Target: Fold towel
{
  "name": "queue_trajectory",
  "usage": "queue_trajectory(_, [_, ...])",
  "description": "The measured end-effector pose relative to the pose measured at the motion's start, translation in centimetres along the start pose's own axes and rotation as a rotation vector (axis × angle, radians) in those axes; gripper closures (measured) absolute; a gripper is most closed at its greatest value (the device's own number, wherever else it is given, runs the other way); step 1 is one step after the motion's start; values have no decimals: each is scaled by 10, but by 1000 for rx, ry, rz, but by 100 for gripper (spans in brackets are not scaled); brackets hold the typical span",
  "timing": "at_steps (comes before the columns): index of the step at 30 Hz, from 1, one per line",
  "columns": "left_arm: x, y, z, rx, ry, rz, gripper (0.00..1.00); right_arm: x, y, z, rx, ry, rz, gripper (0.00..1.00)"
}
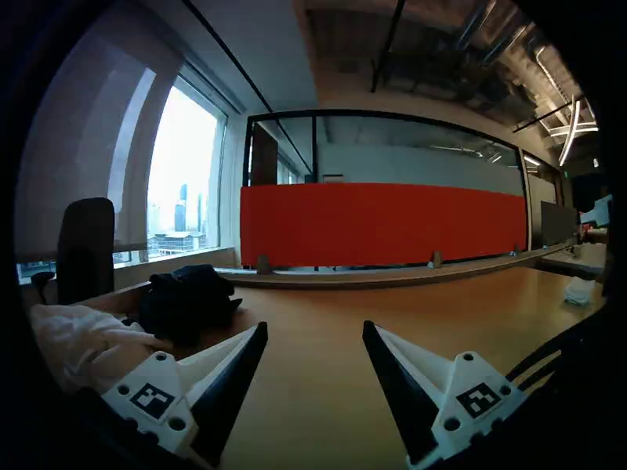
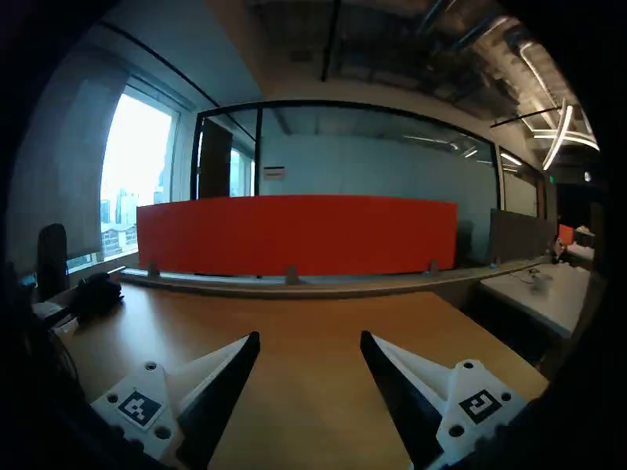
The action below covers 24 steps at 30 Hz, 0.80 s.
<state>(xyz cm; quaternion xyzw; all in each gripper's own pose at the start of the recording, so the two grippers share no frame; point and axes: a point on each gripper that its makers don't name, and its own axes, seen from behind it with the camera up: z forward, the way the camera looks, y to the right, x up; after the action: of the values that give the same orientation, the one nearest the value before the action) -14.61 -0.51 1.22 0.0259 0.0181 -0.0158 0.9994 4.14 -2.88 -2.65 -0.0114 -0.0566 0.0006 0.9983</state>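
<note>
Clearly the left gripper [image 1: 313,327] and right gripper [image 2: 309,337] both hang over the wooden table [image 1: 454,301], jaws spread wide and gripping nothing. Leftward in the left gripper view, a crumpled white towel [image 1: 82,341] lies on the table, touching a dark cloth bundle [image 1: 188,301].

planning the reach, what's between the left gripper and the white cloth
Nothing but bare table: in the left gripper view the white cloth lies just left of the open left gripper.
</note>
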Motion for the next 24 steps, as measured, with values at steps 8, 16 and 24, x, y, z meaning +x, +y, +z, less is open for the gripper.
queue_trajectory(8, [-1,3,2,-15,-1,0,10,5,-2,-2,17,15,19,1])
queue_trajectory(16, [-3,4,2,-15,-1,0,10,8,6,2,11,40,12,1])
queue_trajectory(24, [-4,4,3,-15,0,0,10,3,17,10,0,80,22,1])
